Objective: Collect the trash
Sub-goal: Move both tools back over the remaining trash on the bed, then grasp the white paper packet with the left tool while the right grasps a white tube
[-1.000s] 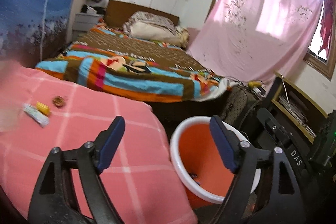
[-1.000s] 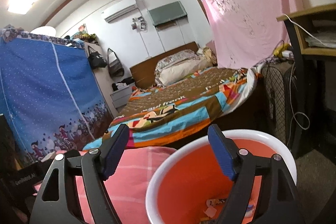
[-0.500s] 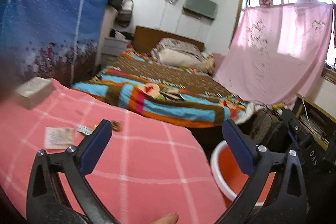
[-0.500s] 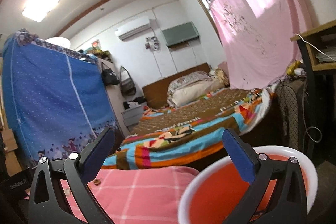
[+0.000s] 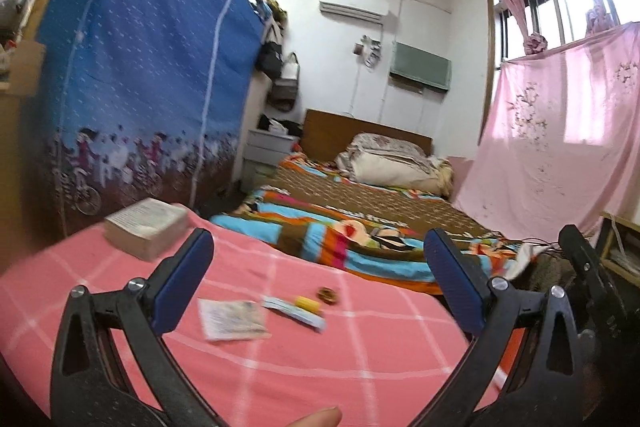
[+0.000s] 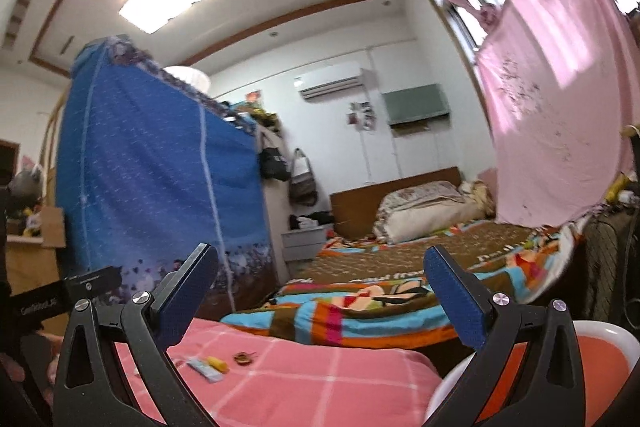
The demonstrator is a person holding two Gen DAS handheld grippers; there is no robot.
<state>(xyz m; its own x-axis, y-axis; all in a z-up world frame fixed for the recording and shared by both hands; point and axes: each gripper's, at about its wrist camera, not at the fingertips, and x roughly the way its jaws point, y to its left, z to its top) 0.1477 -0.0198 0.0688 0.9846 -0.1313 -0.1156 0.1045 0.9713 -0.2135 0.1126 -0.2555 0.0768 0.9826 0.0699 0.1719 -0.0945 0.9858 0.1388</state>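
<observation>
I'm swinging both views up off orange bin (image 6: 592,359), back toward pink-cloth desk (image 5: 360,359). Left gripper (image 5: 316,287) now facing leftover trash: paper slip (image 5: 232,319), wrapper (image 5: 294,311), yellow piece (image 5: 307,303), brown bit (image 5: 327,294). Right gripper (image 6: 320,303) lifting off bin. Both fingers wide, empty. Next pickup coming.

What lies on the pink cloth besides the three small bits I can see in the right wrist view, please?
Observer: A flat printed paper slip lies just left of the pale blue wrapper.
Operator: Thank you. Is anything larger there?
Observer: Yes, a thick book sits at the far left of the pink cloth.
Operator: Is the left gripper free?
Observer: The left gripper is open and holds nothing.
</observation>
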